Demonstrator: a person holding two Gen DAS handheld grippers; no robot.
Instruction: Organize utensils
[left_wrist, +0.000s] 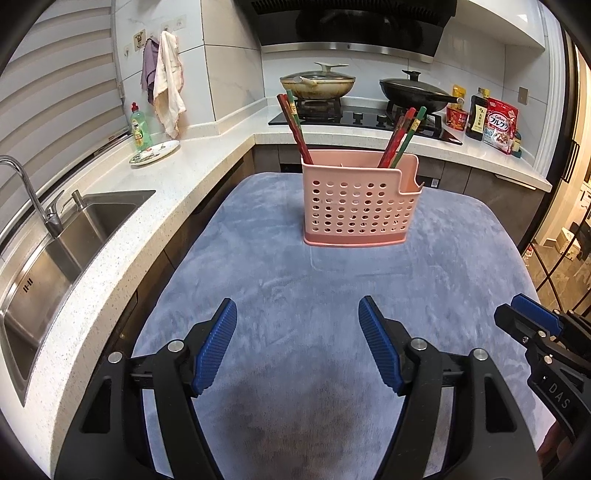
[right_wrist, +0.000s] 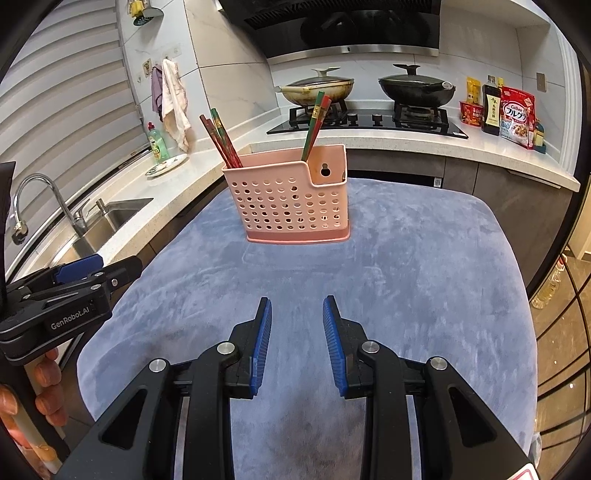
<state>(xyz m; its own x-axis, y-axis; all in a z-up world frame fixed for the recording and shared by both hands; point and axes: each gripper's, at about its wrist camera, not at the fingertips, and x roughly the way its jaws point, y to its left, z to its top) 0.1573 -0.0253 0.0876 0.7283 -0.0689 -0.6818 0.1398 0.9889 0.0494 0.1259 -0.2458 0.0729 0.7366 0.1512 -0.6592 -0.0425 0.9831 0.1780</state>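
Ahead of both tools, on the far half of the blue plush cloth (left_wrist: 295, 280) that covers the bench, stands the pink perforated holder (left_wrist: 360, 206), and the chopsticks are already upright in it. We see one bunch of chopsticks (left_wrist: 293, 125) leaning away toward the far left of the left tool (left_wrist: 297, 325), and a second bunch of chopsticks (left_wrist: 404, 136) leaning toward the far right; from the right tool (right_wrist: 297, 325) they show as a left cluster (right_wrist: 221, 142) and a right pair (right_wrist: 314, 125). Each stick's long axis runs steeply up out of the holder, tips down inside, decorated ends fanned outward, so the two bunches make a loose V.

The left tool is spread wide and holds nothing; the right tool is parted more narrowly and is likewise empty. Each shows at the edge of the other's view, well short of the holder.

We judge the sticks light, stiff and smooth, probably lacquered, so they would slide in a loose pinch and rattle against each other. We would take hold across the upper shaft, below the decorated end, pads square to the long axis, and lift along the lean rather than sideways. The holder looks like thin light plastic; a sideways pull on a stick could tip or drag it across the cloth, so the free tool might steady its rim
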